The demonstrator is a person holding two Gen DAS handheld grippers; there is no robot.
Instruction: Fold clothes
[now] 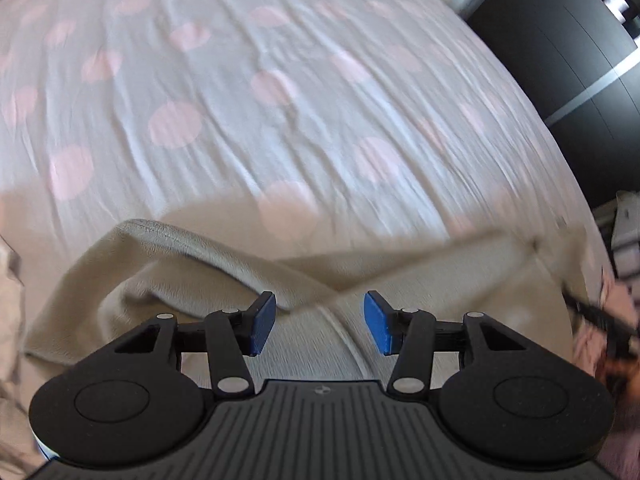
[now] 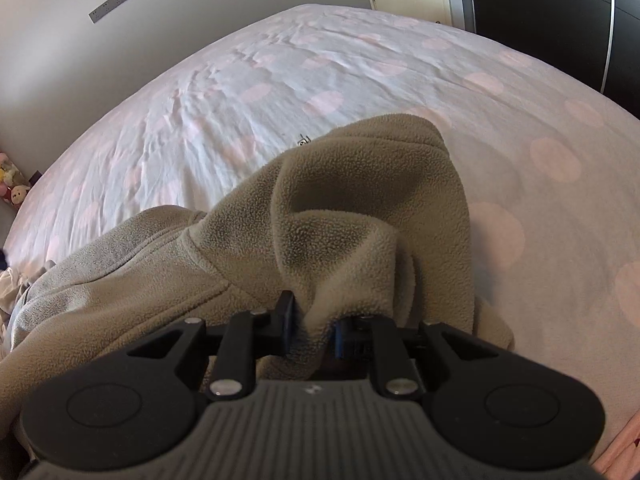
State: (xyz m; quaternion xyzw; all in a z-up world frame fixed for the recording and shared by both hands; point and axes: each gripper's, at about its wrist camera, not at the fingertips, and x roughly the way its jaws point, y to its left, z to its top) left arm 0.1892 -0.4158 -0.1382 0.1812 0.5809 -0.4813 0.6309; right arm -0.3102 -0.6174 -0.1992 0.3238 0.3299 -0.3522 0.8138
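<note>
**Folding a fleece on the dotted bed**

Lying across the near edge of the bed (image 2: 360, 64): a beige fleece garment (image 2: 352, 208), spread over a pale sheet (image 1: 280, 80) printed with pink dots. Pinched between the fingers of the right gripper (image 2: 313, 330): a bunched fold of that fleece, pulled up into a peak above the jaws, which stand closed tight on the cloth (blue pads barely showing at either side of it). Draped down to the left from the peak, the rest of the garment, with a stitched seam running across it.

Held above the same fleece (image 1: 208, 276) in the left wrist view: the left gripper (image 1: 320, 322), spread wide, nothing between its blue pads (image 1: 264, 322), not visibly touching the cloth. Crossing just ahead of the fingertips, a folded edge of the garment and a flatter panel beneath. Heavily blurred, so finer detail not readable.

Seen at the far right of that view, a dark wardrobe (image 1: 560, 40). Tucked against the grey wall (image 2: 80, 60) at the left of the right wrist view, a few soft toys (image 2: 14, 184).
</note>
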